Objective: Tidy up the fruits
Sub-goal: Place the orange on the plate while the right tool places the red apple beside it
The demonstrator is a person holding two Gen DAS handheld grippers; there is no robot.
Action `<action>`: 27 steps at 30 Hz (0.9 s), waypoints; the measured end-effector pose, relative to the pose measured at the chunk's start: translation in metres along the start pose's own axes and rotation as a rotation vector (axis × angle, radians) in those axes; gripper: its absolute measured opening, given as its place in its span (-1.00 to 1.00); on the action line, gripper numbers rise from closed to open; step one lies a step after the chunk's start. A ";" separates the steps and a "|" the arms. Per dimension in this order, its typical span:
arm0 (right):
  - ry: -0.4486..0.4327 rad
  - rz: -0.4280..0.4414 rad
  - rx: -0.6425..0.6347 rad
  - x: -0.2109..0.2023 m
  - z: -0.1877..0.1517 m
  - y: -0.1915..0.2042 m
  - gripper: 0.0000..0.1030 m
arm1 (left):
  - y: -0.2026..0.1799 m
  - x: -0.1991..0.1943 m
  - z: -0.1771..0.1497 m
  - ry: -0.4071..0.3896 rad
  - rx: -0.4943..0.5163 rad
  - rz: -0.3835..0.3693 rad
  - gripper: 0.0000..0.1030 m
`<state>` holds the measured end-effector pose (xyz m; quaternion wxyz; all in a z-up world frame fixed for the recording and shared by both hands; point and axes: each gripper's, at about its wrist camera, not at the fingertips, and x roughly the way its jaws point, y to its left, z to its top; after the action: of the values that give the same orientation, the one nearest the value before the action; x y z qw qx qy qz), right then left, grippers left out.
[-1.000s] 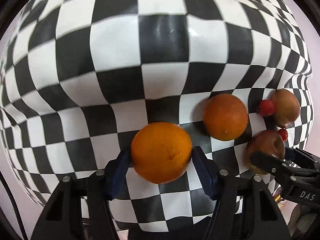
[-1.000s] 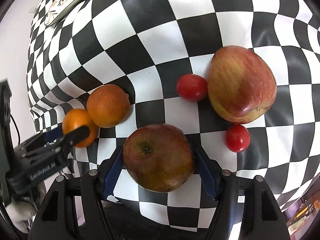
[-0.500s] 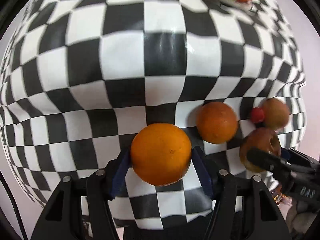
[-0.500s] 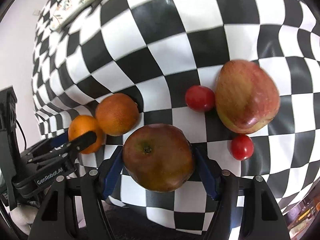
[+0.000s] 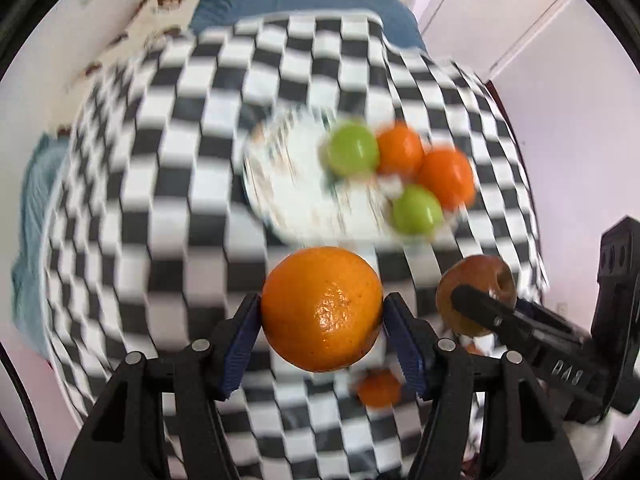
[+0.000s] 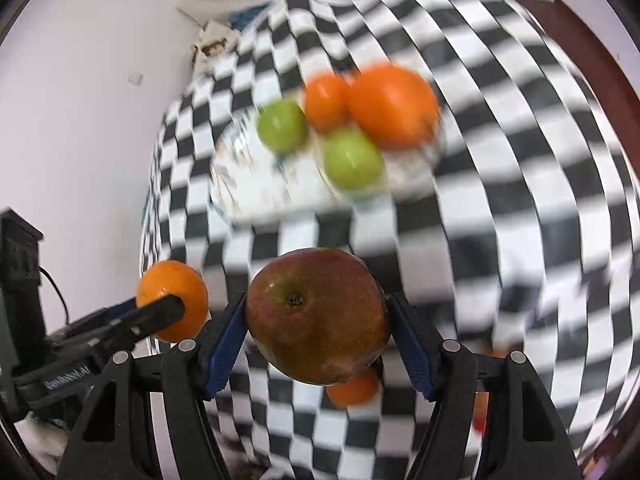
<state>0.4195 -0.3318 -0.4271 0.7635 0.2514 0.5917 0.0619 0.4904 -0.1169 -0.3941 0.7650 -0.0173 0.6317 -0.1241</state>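
Observation:
My left gripper point(image 5: 322, 332) is shut on an orange point(image 5: 322, 308) and holds it above the checkered table. My right gripper point(image 6: 316, 332) is shut on a red-brown apple point(image 6: 318, 316), also held in the air; that apple shows at the right of the left wrist view point(image 5: 476, 292). The held orange shows at the left of the right wrist view point(image 6: 172, 298). Ahead lies a white plate point(image 5: 296, 196) with two green apples point(image 5: 352, 148) and two oranges point(image 5: 448, 178). Another orange point(image 5: 378, 388) lies on the cloth below.
The black-and-white checkered cloth point(image 5: 160, 200) covers the table. A blue cloth point(image 5: 280, 0) lies beyond its far edge. White walls stand on both sides. A small red fruit point(image 6: 478, 424) shows blurred at the lower right of the right wrist view.
Both grippers have lifted their fruit off the table and swung up and forward. The plate with fruit has come into full view. The fruit left on the cloth has dropped below.

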 end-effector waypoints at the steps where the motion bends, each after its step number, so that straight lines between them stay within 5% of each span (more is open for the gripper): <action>1: -0.019 0.005 0.001 0.004 0.011 0.005 0.40 | 0.002 0.002 0.015 -0.006 0.008 0.020 0.17; 6: -0.060 0.009 0.011 0.047 0.065 0.030 0.40 | 0.025 0.035 0.107 0.039 -0.002 0.063 0.17; 11: -0.073 -0.035 -0.023 0.088 0.089 0.050 0.40 | 0.039 0.064 0.148 0.082 0.003 0.099 0.17; 27: -0.161 -0.167 -0.190 0.130 0.062 0.068 0.48 | 0.027 0.102 0.174 0.092 0.073 0.143 0.19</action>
<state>0.5297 -0.2409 -0.4988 0.8315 0.1320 0.5386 0.0336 0.6810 -0.1347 -0.4623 0.7422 0.0615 0.6609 -0.0928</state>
